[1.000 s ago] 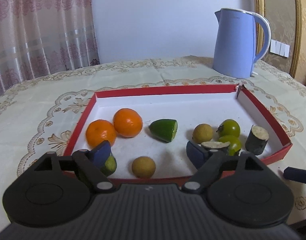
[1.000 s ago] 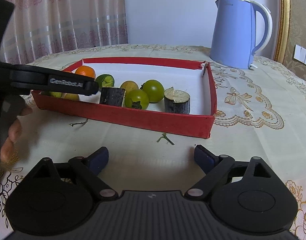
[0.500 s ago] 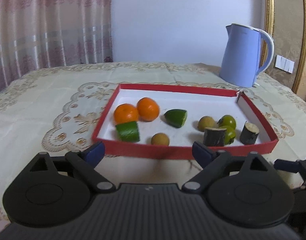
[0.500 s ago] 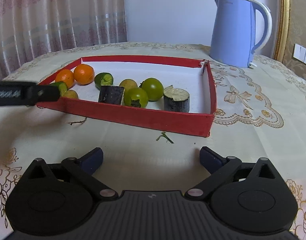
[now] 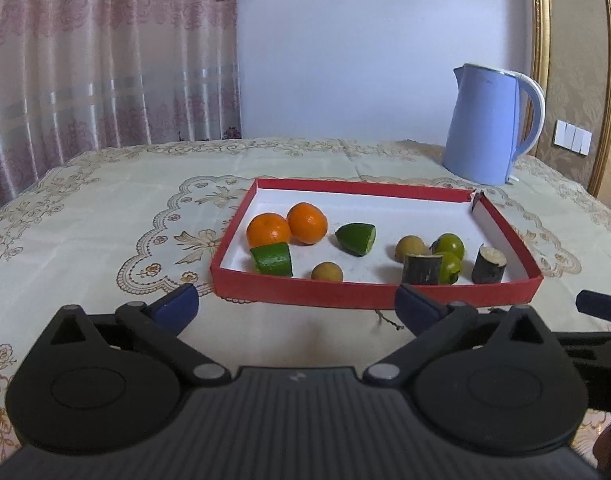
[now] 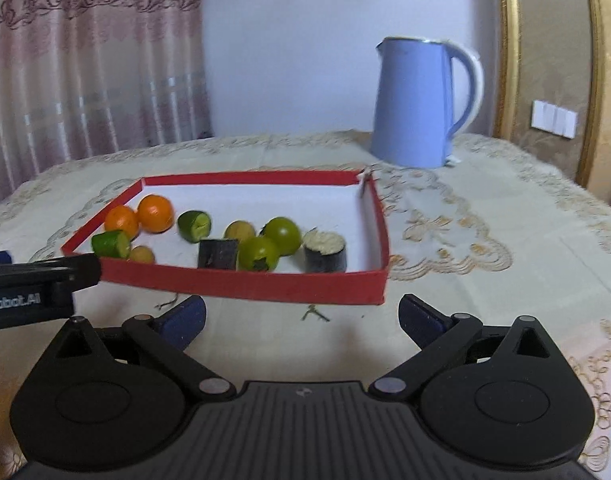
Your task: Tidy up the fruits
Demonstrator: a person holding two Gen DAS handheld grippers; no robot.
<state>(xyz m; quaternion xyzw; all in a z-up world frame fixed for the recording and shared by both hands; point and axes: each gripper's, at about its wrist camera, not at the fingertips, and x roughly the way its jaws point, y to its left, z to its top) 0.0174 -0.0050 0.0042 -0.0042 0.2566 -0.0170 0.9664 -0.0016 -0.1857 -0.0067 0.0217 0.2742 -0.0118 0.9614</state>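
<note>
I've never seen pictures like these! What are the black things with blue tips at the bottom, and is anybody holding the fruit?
Those are grabbing tools. A person holds one in each hand, and a small camera on each looks out along its two fingers. One picture comes from the left gripper, the other from the right gripper. The left one's jaws are opening, the right one's stand wide open, and neither holds anything. On the tablecloth sits a red tray with two oranges, green fruit pieces, small round fruits and dark stubby chunks. A blue kettle stands behind it.
</note>
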